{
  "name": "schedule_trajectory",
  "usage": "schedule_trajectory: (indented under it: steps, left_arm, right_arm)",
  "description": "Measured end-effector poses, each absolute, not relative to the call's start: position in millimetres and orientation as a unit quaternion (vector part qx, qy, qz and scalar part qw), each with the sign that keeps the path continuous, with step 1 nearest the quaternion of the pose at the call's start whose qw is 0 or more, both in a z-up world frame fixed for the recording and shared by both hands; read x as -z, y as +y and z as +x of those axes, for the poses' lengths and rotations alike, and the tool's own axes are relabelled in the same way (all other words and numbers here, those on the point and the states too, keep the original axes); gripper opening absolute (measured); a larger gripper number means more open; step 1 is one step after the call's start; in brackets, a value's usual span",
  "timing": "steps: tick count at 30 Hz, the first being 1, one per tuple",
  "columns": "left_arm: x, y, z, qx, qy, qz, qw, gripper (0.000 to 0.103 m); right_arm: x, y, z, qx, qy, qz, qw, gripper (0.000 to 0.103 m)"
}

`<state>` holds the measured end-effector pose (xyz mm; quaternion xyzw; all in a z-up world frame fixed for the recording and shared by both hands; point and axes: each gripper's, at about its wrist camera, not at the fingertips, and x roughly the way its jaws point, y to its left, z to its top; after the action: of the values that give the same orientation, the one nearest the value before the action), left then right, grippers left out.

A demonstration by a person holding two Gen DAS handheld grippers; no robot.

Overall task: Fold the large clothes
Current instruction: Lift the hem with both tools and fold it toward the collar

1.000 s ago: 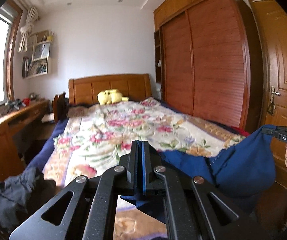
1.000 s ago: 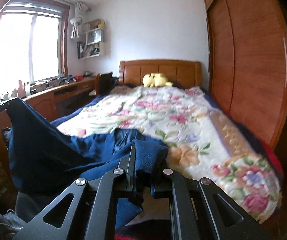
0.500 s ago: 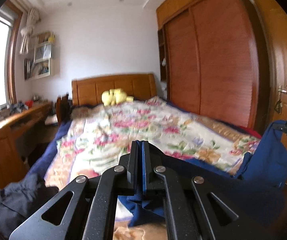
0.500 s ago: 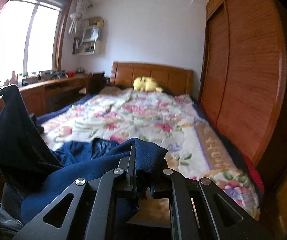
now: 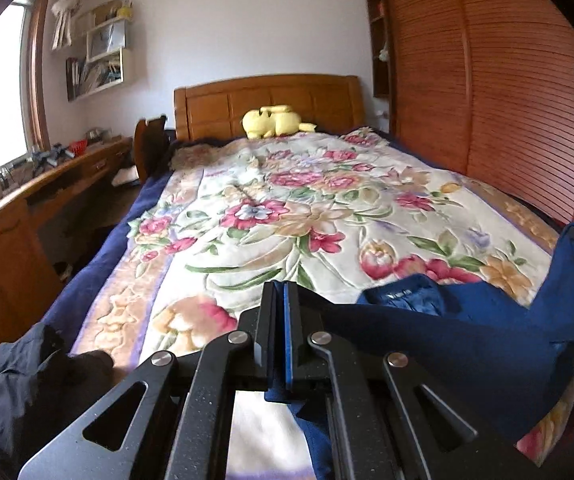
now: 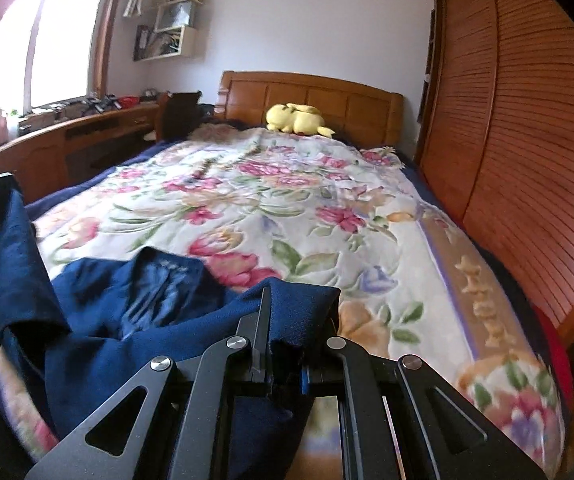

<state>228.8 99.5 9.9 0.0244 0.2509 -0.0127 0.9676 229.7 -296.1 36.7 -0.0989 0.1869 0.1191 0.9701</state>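
A big bed (image 5: 327, 208) with a flowery blanket (image 6: 287, 208) carries the dark blue garment (image 5: 467, 344) along its near edge. The left gripper (image 5: 280, 312) pinches one corner tight – the right gripper (image 6: 287, 320) pinches another bunched corner.

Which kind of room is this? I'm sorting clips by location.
A home bedroom, most likely: a bed with a floral blanket, a wooden headboard with a yellow plush toy, and a slatted wardrobe.
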Motion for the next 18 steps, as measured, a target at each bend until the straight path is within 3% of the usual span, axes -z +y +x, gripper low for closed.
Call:
schedule_trajectory:
  steps: [6, 16, 18]
  left_arm:
    - [-10, 101, 286, 0.0, 0.259, 0.033, 0.965, 0.003]
    - [26, 90, 343, -0.003, 0.321, 0.053, 0.946, 0.004]
    - [33, 86, 343, 0.009, 0.333, 0.05, 0.942, 0.005]
  right_arm:
    - [-46, -263, 305, -0.106, 0.19, -0.096, 0.971, 0.009]
    - [2, -215, 392, -0.094, 0.263, -0.119, 0.953, 0.009]
    - [8, -211, 394, -0.104, 0.28, -0.114, 0.948, 0.02]
